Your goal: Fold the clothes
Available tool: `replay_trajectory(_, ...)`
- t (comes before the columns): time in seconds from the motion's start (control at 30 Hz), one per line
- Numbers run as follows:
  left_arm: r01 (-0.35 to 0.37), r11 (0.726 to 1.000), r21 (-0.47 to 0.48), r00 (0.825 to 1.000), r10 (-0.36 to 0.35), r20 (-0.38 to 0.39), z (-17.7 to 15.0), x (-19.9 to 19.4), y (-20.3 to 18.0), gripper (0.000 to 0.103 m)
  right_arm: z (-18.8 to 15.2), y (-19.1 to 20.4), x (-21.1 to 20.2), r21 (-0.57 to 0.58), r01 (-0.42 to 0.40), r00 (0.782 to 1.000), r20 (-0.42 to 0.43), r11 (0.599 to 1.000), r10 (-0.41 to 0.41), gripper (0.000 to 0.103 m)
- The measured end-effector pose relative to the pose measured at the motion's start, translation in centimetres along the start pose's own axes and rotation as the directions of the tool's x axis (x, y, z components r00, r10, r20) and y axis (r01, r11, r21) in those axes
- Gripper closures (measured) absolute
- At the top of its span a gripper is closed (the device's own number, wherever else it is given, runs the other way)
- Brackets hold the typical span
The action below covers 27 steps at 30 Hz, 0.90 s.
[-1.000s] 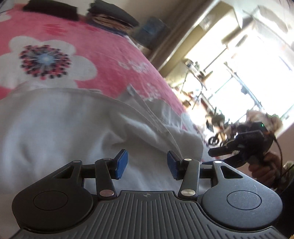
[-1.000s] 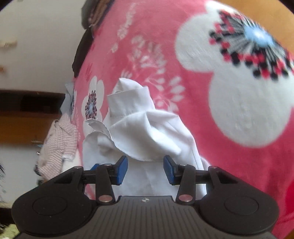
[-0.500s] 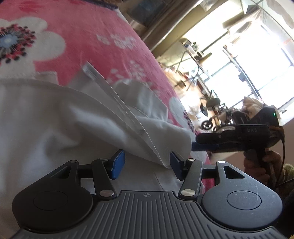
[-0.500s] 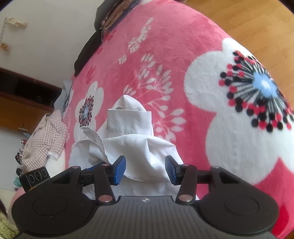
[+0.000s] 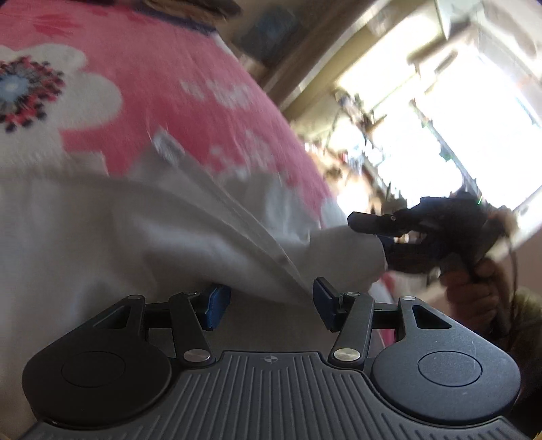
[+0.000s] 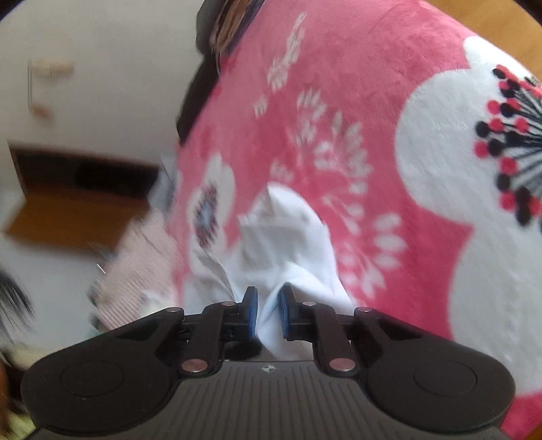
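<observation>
Right claw [image 6: 267,316]: my jaws are closing, with a pinch of white cloth between the blue pads; in the right wrist view the pads look to be pressing on it, low centre of the frame.
Left claw [image 5: 269,304]: my jaws stand apart; a creased edge of cloth runs down into the gap, but neither pad presses it.
Shirt [image 6: 288,233]: white, bunched, lying on the blanket; in the right wrist view it rises from my pads toward mid-frame, and it fills the left and centre of the left wrist view.
Edge [image 5: 271,247]: a stitched, layered hem or placket, I judge, slanting from upper left to my left pads.
Handling: light, soft and limp, I judge; it will sag and slide wherever it is not held, and one layer may slip free of a bunch.
Where to hold: the doubled, stitched edge gives the firmest bite; I would take it there with the left claw, well apart from the right.
Blanket [image 6: 389,101]: pink plush with large white flowers, under everything.
Checked cloth [image 6: 135,270]: pale, at the lower left of the right wrist view, beside the shirt.
Dark pile [image 6: 220,20]: top of the right wrist view, at the blanket's far end; blurred.
</observation>
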<state>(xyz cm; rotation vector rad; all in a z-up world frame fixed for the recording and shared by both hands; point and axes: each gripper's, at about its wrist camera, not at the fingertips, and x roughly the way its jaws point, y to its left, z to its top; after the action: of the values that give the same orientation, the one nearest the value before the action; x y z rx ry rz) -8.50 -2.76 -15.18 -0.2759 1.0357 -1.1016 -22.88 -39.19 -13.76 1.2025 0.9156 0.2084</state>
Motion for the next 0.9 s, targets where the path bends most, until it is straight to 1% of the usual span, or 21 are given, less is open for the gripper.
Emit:
replay_trajectory(0.07,0.005,0.999,-0.05,0.999,-0.002,0.054,0.7,-0.6,0.9,0.049,1.4,-1.0,0.2,0.091,-0.085,0.996,0.046,0.992,0.081,0.086)
replay_trajectory(0.13,0.012,0.995,-0.097,0.996,-0.003,0.093,1.3,-1.0,1.8,0.049,2.6,-2.5,0.7,0.195,-0.178,0.982,0.09,0.964,0.163,0.084)
replay_trajectory(0.17,0.014,0.993,-0.118,0.993,0.0,0.114,1.6,-1.1,2.2,0.049,3.0,-3.1,1.0,0.238,-0.213,0.975,0.112,0.948,0.191,0.08)
replay_trajectory(0.2,0.016,0.99,-0.137,0.991,0.003,0.136,1.8,-1.2,2.6,0.049,3.2,-3.7,1.2,0.276,-0.242,0.968,0.133,0.93,0.212,0.061)
replay_trajectory(0.23,0.02,0.987,-0.159,0.988,0.006,0.157,1.9,-1.4,3.0,0.049,3.4,-4.3,1.3,0.311,-0.269,0.961,0.153,0.911,0.231,0.039)
replay_trajectory(0.3,0.041,0.976,-0.212,0.981,0.001,0.194,2.1,-1.7,3.8,0.049,3.3,-5.5,1.3,0.371,-0.319,0.945,0.199,0.872,0.261,0.027)
replay_trajectory(0.33,0.054,0.97,-0.236,0.978,-0.003,0.209,2.2,-1.8,4.2,0.049,3.1,-6.0,1.1,0.386,-0.328,0.941,0.214,0.862,0.262,0.027)
replay_trajectory(0.4,0.066,0.959,-0.276,0.969,0.005,0.248,2.6,-2.0,4.9,0.049,2.6,-6.6,0.5,0.398,-0.324,0.94,0.234,0.858,0.247,0.027)
replay_trajectory(0.5,0.087,0.939,-0.332,0.95,0.022,0.31,3.2,-2.5,6.0,0.049,1.6,-7.0,-0.9,0.381,-0.337,0.931,0.269,0.861,0.245,0.026)
replay_trajectory(0.53,0.096,0.932,-0.35,0.943,0.028,0.332,3.4,-2.8,6.4,0.049,1.3,-6.8,-1.3,0.36,-0.338,0.93,0.271,0.869,0.249,0.026)
replay_trajectory(0.6,0.114,0.919,-0.378,0.931,0.034,0.364,3.6,-3.5,7.1,0.049,1.0,-5.6,-1.4,0.285,-0.313,0.938,0.243,0.906,0.248,0.029)
replay_trajectory(0.67,0.119,0.91,-0.396,0.925,0.044,0.378,4.0,-4.0,7.4,0.048,0.7,-3.8,-0.7,0.193,-0.278,0.953,0.178,0.941,0.245,0.032)
replay_trajectory(0.7,0.121,0.907,-0.403,0.922,0.047,0.384,4.2,-4.3,7.5,0.048,0.7,-2.8,-0.2,0.151,-0.26,0.96,0.146,0.954,0.239,0.034)
replay_trajectory(0.73,0.123,0.906,-0.404,0.921,0.048,0.387,4.3,-4.7,7.4,0.048,0.6,-1.8,0.3,0.098,-0.239,0.967,0.115,0.966,0.228,0.034)
replay_trajectory(0.77,0.122,0.908,-0.401,0.92,0.048,0.388,4.4,-5.1,7.2,0.048,0.6,-0.7,1.0,0.04,-0.219,0.973,0.085,0.975,0.215,0.035)
replay_trajectory(0.83,0.122,0.914,-0.386,0.921,0.042,0.388,4.3,-6.3,6.6,0.048,0.7,1.1,2.1,-0.056,-0.169,0.984,0.053,0.984,0.172,0.035)
replay_trajectory(0.87,0.119,0.919,-0.376,0.923,0.038,0.384,4.2,-7.0,6.3,0.047,0.8,1.6,2.5,-0.08,-0.142,0.988,0.056,0.987,0.147,0.035)
replay_trajectory(0.9,0.11,0.925,-0.364,0.926,0.037,0.376,4.1,-7.9,6.1,0.046,0.9,1.8,2.5,-0.081,-0.118,0.989,0.076,0.99,0.124,0.035)
